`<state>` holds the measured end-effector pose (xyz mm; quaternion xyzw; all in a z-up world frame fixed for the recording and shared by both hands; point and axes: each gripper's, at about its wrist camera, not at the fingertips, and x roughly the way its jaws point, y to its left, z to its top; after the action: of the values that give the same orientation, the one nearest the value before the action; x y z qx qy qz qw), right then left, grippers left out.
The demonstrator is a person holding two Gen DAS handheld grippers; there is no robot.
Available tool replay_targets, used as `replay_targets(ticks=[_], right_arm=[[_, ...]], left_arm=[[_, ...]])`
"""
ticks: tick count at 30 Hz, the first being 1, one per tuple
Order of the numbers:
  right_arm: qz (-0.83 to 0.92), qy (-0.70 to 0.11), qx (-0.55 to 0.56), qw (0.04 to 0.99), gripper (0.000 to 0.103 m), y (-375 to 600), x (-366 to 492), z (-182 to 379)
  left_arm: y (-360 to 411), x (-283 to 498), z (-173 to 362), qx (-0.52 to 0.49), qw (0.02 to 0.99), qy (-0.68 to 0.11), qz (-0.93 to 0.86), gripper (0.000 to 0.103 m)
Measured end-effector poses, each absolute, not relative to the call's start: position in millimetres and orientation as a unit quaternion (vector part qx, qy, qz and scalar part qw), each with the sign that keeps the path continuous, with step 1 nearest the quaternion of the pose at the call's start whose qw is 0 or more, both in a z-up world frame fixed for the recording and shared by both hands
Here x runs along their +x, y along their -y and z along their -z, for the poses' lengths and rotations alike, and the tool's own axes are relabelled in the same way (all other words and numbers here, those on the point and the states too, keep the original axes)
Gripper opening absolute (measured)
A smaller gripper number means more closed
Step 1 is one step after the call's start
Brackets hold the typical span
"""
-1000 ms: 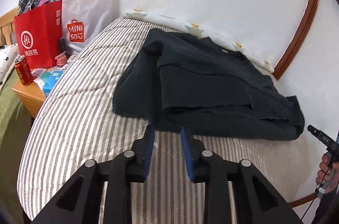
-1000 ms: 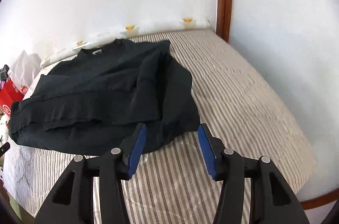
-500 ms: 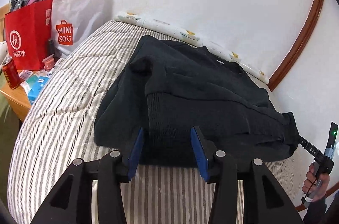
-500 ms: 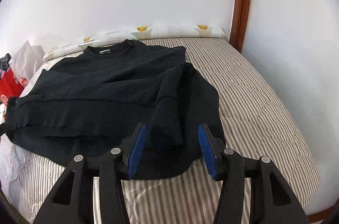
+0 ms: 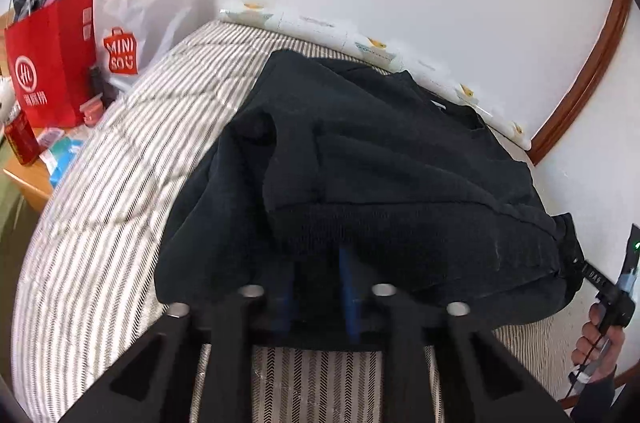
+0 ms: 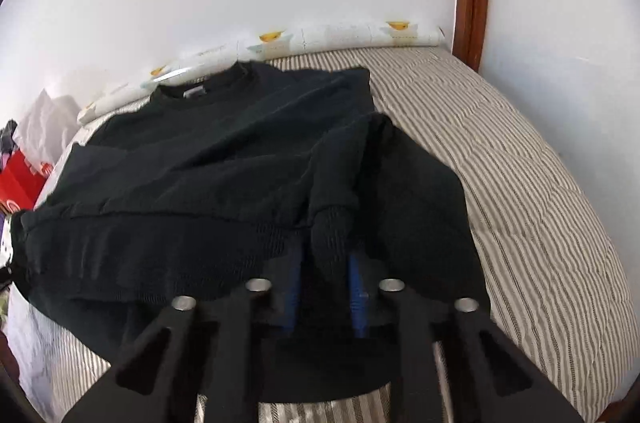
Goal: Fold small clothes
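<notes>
Left wrist view: black sweater lies on a striped bed, its hem at the near edge and its collar toward the far wall.
Right wrist view: the same sweater fills the middle of the bed; its neckline with a pale label faces the far wall.
Sweater long axis: collar to hem it runs far to near, while the folded-in body spreads wider from left to right across the bed.
Sleeves: both are folded in over the body; a ribbed cuff points toward the near edge in the right wrist view.
Left hand-held gripper: its jaws are closing, with the near hem of the sweater between the blue pads and the pads nearly together on the cloth.
Right hand-held gripper: its jaws are closing too, with the hem and the sleeve cuff between the blue pads, which pinch the fabric.
Far edge of bed: a pale rolled sheet with yellow prints lies along the wall.
Left of bed: a red paper bag and a white Miniso bag stand on a wooden bedside table, beside a red can.
Far right in left wrist view: a hand grips the other tool's handle.
</notes>
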<state>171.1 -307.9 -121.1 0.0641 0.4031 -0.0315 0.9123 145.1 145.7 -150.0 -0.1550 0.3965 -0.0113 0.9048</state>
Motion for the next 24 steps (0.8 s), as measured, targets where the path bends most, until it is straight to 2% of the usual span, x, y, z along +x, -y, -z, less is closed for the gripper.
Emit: replay_targets(ticks=[11,18,20,24], right_arm=[[-0.005,-0.372,0.123,0.920,0.013,320.7,215.2,94.0],[-0.016,-0.358,0.141,0.923,0.013,320.0,259.2,87.7],[-0.011,-0.356,0.144,0.923,0.006,320.9,269.0,88.8],[-0.005,-0.365,0.150,0.919,0.005,324.4,289.6,96.4]], left_arm=[[-145.5,184.9,109.1,-0.145,0.927,-0.346,-0.012,0.007],[-150.8,224.0,113.6,-0.151,0.920,-0.360,-0.028,0.007],[-152.6,233.6,117.9,-0.154,0.918,-0.364,-0.033,0.007],[-150.4,249.6,128.8,-0.146,0.914,-0.376,-0.037,0.007]])
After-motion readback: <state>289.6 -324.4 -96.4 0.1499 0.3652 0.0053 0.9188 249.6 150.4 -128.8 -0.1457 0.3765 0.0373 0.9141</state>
